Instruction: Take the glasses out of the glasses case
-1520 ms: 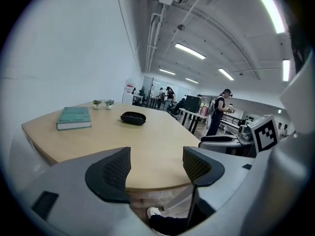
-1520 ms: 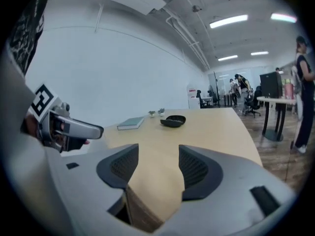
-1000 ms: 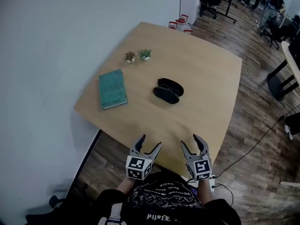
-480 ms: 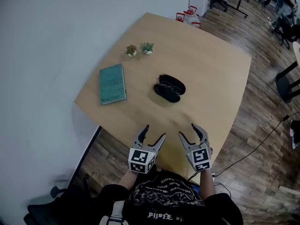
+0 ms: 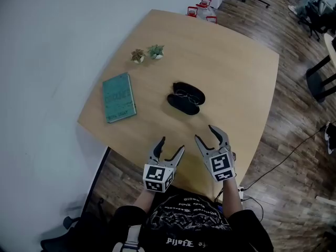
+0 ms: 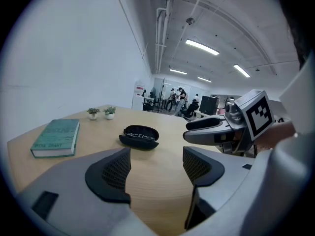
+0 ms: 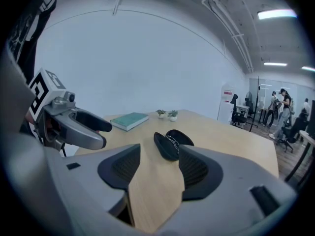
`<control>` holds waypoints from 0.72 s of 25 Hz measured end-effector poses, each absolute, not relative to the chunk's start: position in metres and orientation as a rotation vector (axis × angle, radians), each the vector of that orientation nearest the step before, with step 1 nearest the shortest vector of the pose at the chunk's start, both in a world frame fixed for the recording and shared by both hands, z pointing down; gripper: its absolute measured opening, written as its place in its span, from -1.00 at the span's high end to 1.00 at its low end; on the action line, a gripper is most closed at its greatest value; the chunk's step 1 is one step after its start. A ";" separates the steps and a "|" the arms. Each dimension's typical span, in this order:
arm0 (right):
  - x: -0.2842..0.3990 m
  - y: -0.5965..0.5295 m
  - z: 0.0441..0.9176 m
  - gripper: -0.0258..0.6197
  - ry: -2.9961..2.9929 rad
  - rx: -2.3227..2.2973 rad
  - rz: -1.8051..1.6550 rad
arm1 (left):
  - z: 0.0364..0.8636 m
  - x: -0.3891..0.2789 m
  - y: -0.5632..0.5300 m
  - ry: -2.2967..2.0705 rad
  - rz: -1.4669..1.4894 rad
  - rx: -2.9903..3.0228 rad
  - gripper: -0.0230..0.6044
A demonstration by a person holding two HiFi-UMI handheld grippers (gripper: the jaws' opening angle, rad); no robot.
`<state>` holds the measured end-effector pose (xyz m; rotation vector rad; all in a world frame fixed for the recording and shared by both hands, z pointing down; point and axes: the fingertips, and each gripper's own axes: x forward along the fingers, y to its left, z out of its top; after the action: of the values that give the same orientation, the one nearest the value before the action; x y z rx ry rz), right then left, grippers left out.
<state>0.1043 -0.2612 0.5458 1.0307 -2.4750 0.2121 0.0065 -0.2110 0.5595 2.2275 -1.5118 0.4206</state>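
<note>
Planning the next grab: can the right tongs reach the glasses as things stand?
Probably yes: the glasses lie in the open case, bare table between; the right tongs, empty, open, have just been closing slightly.

The head view looks steeply down from well above the desk [image 5: 231, 77] and takes in its whole top. Both gripper views sit low near its near edge, facing across it. All three share the open glasses case [image 5: 184, 103].

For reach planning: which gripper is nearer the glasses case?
The right gripper, whose empty fingers have just been closing; it is further over the table than the left gripper.
</note>
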 end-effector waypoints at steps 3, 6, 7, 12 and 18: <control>0.096 -0.285 0.540 0.17 -2.488 1.031 0.166 | 0.563 0.003 -0.222 -1.505 0.412 2.232 -0.15; 0.088 -0.304 0.536 0.17 -2.503 1.025 0.159 | 0.568 -0.003 -0.226 -1.495 0.416 2.234 -0.15; 0.087 -0.310 0.533 0.17 -2.504 1.034 0.157 | 0.569 -0.006 -0.227 -1.494 0.419 2.232 -0.15; 0.082 -0.340 0.521 0.31 -2.494 1.084 0.134 | 0.573 -0.018 -0.233 -1.487 0.429 2.221 -0.16; 0.061 -0.360 0.525 0.31 -2.457 0.995 0.110 | 0.578 -0.034 -0.242 -1.452 0.435 2.229 -0.15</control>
<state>0.0606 -0.3595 0.5253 0.9945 -2.4570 0.1104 -0.0340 -0.2423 0.5781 2.2289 -1.4522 0.4355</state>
